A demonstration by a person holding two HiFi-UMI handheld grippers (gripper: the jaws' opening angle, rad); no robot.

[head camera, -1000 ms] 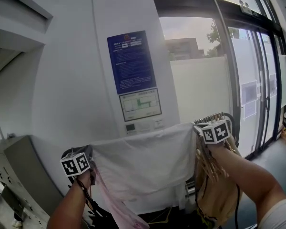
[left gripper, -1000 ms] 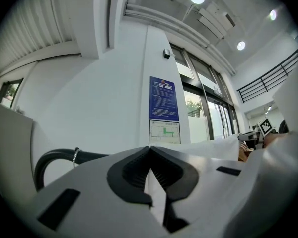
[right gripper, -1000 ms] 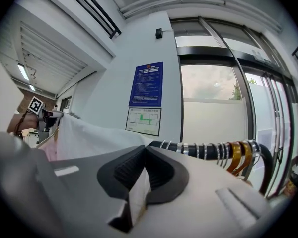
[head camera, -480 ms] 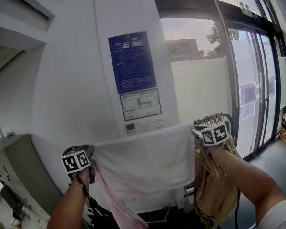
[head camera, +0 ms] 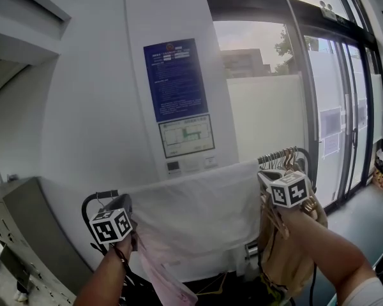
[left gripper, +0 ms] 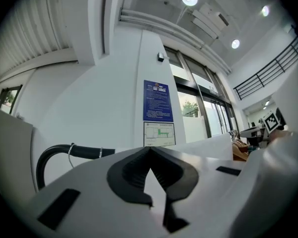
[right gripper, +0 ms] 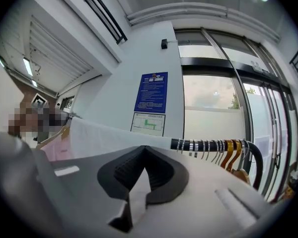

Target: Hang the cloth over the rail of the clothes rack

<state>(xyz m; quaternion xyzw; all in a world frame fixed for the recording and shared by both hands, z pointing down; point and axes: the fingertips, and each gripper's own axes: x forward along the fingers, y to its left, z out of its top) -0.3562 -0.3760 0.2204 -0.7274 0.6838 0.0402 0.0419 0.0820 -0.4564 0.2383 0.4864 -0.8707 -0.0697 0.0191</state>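
Observation:
A white cloth is draped over the black rail of the clothes rack and hangs down as a wide sheet. My left gripper is at the cloth's upper left edge, shut, with a thin white strip of cloth pinched between its pads. My right gripper is at the upper right corner, also shut on a fold of the cloth. In the right gripper view the rail runs on to the right past the cloth. The left gripper view shows the rail's curved end.
Several metal and wooden hangers crowd the rail's right end, with a tan garment below them. A pink garment hangs under the cloth's left side. Behind stand a white pillar with a blue notice, glass doors and a grey cabinet.
My left gripper has dropped slightly and come toward me at the cloth's left edge. The right gripper has shifted a little lower. The cloth stays over the rail.

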